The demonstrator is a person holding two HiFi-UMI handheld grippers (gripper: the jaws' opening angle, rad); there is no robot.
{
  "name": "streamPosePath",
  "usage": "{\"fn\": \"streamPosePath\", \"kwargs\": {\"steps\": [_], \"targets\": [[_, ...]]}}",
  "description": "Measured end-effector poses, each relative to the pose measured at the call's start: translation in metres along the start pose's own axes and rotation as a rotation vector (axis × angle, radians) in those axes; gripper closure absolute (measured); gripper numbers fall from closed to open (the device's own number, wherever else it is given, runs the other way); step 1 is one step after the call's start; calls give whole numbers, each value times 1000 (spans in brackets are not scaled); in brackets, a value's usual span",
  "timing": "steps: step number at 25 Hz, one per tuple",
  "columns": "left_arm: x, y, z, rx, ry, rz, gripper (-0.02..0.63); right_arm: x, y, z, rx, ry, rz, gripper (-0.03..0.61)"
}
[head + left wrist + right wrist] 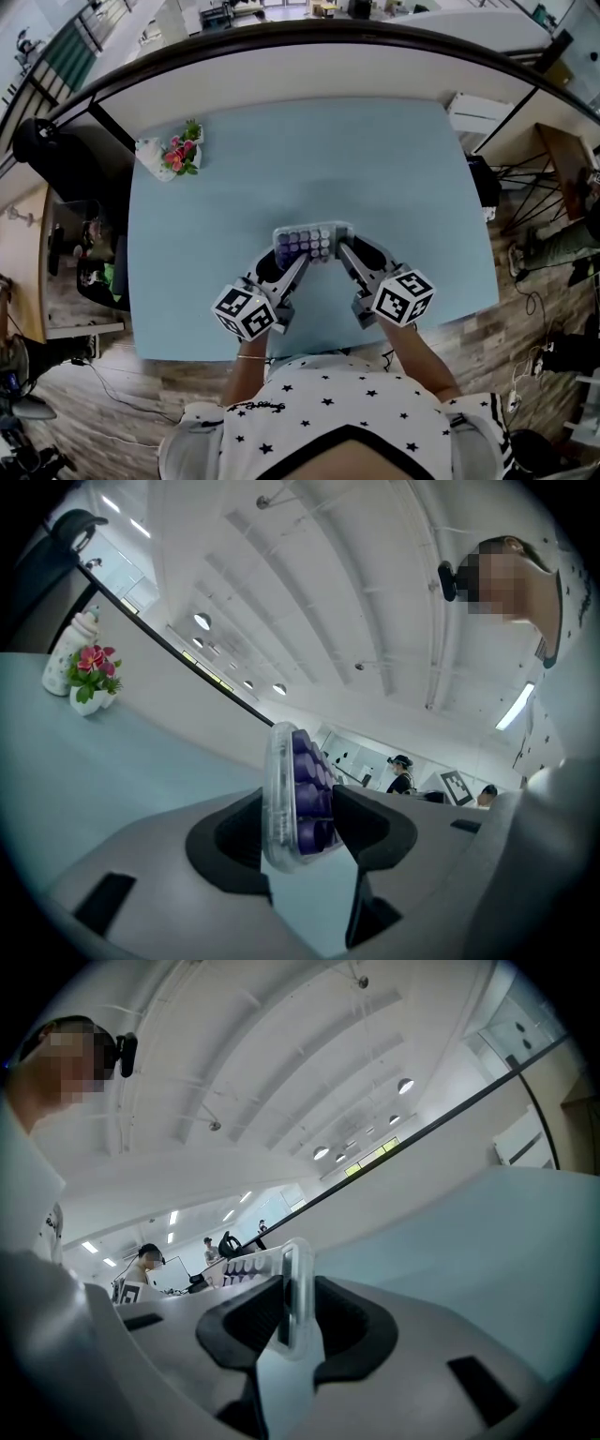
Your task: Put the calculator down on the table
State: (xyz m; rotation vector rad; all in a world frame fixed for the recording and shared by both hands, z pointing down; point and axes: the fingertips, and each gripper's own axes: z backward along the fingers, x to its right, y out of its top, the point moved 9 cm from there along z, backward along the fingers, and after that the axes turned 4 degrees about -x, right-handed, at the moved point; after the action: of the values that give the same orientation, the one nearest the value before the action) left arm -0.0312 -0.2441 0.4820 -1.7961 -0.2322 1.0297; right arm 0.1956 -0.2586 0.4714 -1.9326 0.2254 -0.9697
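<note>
Head view, from the left: small flower pot (178,155) at the far left corner of the blue table (375,169). Nearer, around mid-table, left gripper (289,267) pinching the left end of the clear calculator (309,244), purple keys up. Right gripper (349,255) clamped on its right edge. Resting on the tabletop or just above: cannot tell.

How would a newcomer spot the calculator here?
Start at the light blue rectangular table. Over its near half, the left gripper and right gripper clamp a small clear-cased calculator between them. Its rows of round purple keys set it apart from the white pot of pink flowers at the far-left corner.
</note>
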Motion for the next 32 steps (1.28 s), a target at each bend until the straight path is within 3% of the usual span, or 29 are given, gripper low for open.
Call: {"fn": "streamPosePath", "kwargs": {"steps": [32], "targets": [[-50, -57, -8, -199, 100, 96, 393, 38, -69, -38, -190, -110, -142, 479]]}}
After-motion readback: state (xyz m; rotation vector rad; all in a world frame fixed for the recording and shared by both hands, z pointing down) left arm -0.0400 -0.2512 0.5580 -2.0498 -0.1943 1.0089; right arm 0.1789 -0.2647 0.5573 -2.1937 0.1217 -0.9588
